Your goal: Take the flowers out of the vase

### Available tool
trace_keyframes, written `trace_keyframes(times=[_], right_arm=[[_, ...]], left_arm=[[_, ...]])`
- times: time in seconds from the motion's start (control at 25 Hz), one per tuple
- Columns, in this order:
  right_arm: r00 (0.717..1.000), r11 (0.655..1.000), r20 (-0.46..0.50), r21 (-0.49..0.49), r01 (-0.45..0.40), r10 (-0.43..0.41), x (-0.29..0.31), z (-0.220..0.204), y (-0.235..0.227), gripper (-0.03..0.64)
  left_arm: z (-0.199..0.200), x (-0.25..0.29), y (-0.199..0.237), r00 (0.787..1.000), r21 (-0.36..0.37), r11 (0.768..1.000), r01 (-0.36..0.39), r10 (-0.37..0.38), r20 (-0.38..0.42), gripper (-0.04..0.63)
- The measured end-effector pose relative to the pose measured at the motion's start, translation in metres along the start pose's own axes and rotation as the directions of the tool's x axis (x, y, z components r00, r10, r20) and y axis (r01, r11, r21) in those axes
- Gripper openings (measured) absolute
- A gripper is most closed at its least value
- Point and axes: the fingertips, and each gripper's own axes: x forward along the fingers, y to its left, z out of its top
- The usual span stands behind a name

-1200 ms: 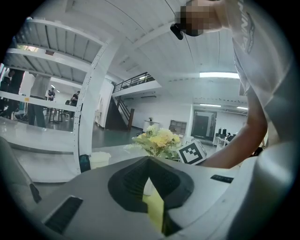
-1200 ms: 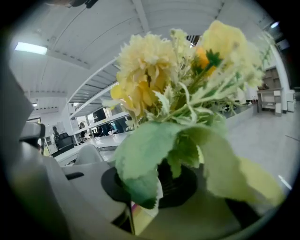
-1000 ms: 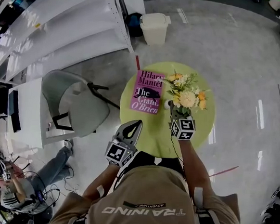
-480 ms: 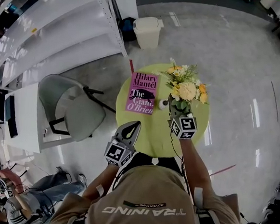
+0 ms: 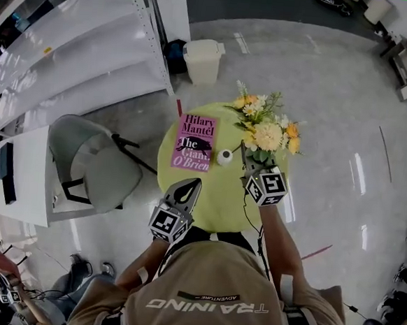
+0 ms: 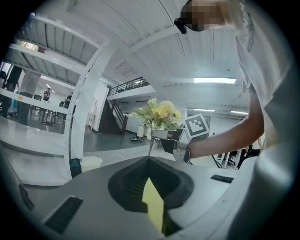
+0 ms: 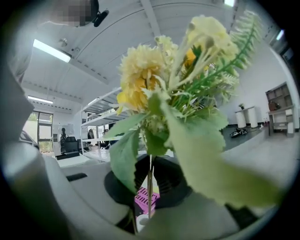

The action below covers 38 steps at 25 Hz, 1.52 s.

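Lifting the flowers point(image 5: 266, 128) clear is what the right gripper point(image 5: 254, 165) has been at over the last second. The bunch has come up and away, and the small white vase point(image 5: 224, 156), a moment ago tucked under the leaves, now stands in plain sight on the green table point(image 5: 218, 205), just beside the pink book point(image 5: 194, 142) and apart from the blooms. The right gripper's jaws have just been closing further, and its own view shows them pinched on the thin stems point(image 7: 150, 185), with the vase mouth and book far below. The left gripper point(image 5: 190, 187) hangs over the table's near edge, its jaws drawn together with nothing between them, only the green tabletop showing through. By the look of it the stems are out of the vase, so what seems left is carrying the bunch aside and laying it down.
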Motion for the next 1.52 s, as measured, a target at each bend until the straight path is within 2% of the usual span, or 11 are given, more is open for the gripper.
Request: trace_keyframes(times=[0.32,0.44,0.6,0.72,0.88,1.08,1.32,1.52], right_arm=[[0.995,0.997,-0.079,0.035,0.07,-0.067,-0.044,-0.019,-0.036,0.035],[0.984,0.993,-0.154,0.065,0.099,-0.088,-0.063,-0.048,-0.055,0.035],[0.964,0.978,-0.26,0.176,0.108,-0.059,-0.08,-0.093,-0.071,0.031],[0.942,0.965,-0.335,0.244,0.1,-0.013,-0.088,-0.128,-0.076,0.02],[0.899,0.961,-0.435,0.268,0.07,0.056,-0.086,-0.169,-0.083,0.02],[0.856,0.937,-0.502,0.342,0.067,0.122,-0.073,-0.207,-0.097,0.021],[0.816,0.916,-0.559,0.389,0.102,0.147,-0.052,-0.238,-0.114,0.035],[0.79,0.904,-0.6,0.397,0.159,0.125,-0.049,-0.258,-0.126,0.059]], left_arm=[[0.012,0.013,-0.014,1.0,0.012,1.0,0.009,-0.01,0.025,0.002],[0.015,0.019,-0.019,1.0,0.018,1.0,0.012,-0.013,0.028,0.002],[0.02,0.029,-0.025,1.0,0.032,0.999,0.021,-0.021,0.017,0.002],[0.017,0.032,-0.029,1.0,0.036,0.999,0.013,-0.013,-0.006,0.002],[0.016,0.038,-0.027,1.0,0.03,0.999,-0.015,0.016,-0.026,0.002],[0.008,0.05,-0.021,0.997,0.025,0.999,-0.044,0.045,-0.057,0.002],[0.002,0.067,-0.016,0.993,0.006,0.998,-0.068,0.069,-0.094,0.002],[-0.003,0.082,-0.014,0.993,-0.004,0.998,-0.066,0.065,-0.094,0.002]])
